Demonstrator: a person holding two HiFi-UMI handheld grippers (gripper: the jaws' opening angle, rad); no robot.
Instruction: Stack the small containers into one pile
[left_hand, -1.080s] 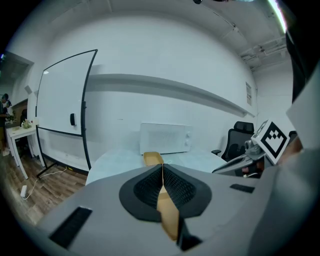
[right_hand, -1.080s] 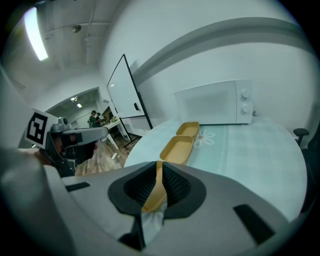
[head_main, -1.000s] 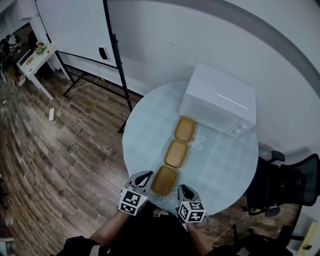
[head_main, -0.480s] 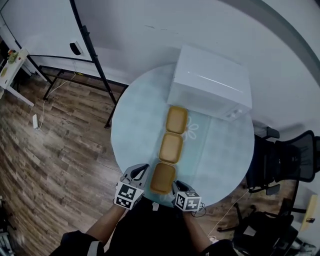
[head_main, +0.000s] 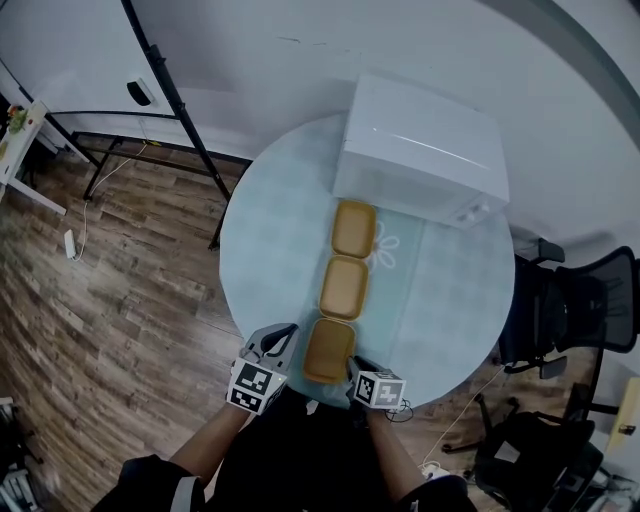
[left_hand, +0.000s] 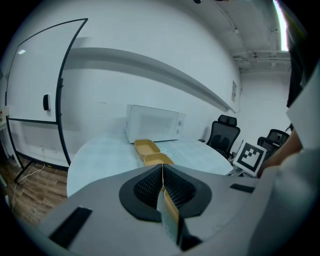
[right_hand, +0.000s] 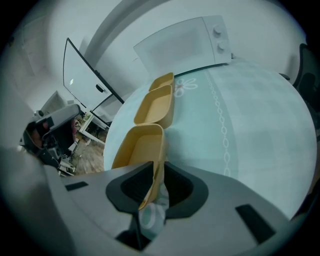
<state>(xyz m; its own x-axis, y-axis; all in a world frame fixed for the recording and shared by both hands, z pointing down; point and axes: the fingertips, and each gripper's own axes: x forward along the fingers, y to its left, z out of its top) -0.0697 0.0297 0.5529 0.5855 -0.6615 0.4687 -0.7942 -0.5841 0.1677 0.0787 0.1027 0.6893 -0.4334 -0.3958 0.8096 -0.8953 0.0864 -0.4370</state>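
a: the left gripper (left_hand: 162, 172) has its jaws pressed together on a thin yellow edge. it is the left wall of the near container (head_main: 329, 350), seen end-on between the pads.

b: where does that container sit?

a: at the 6 o'clock edge of the round table (head_main: 270, 230), right in front of the person. in the head view the left gripper stands at the container's 9 o'clock side.

b: and the other two?

a: the middle container (head_main: 344, 287) lies just beyond it toward 12 o'clock, and the far container (head_main: 354, 228) just beyond that. the three make one line, open side up, each resting on the pale cloth by itself. their short ends are very close, but i cannot tell whether they touch.

b: what stands at the far end?

a: a white microwave (head_main: 420, 150), between 12 and 1 o'clock on the table. the far container lies just beside its front.

b: now the right side.

a: the right gripper (right_hand: 152, 175) is clamped on the near container's right wall, close to the corner nearest the person, at about the container's 4 o'clock. a bit of pale patterned material shows under that wall in the jaw gap; i cannot tell whether it is pinched too.

b: anything further right?

a: a black office chair (head_main: 590, 310) stands on the floor past the table's 3 o'clock edge.
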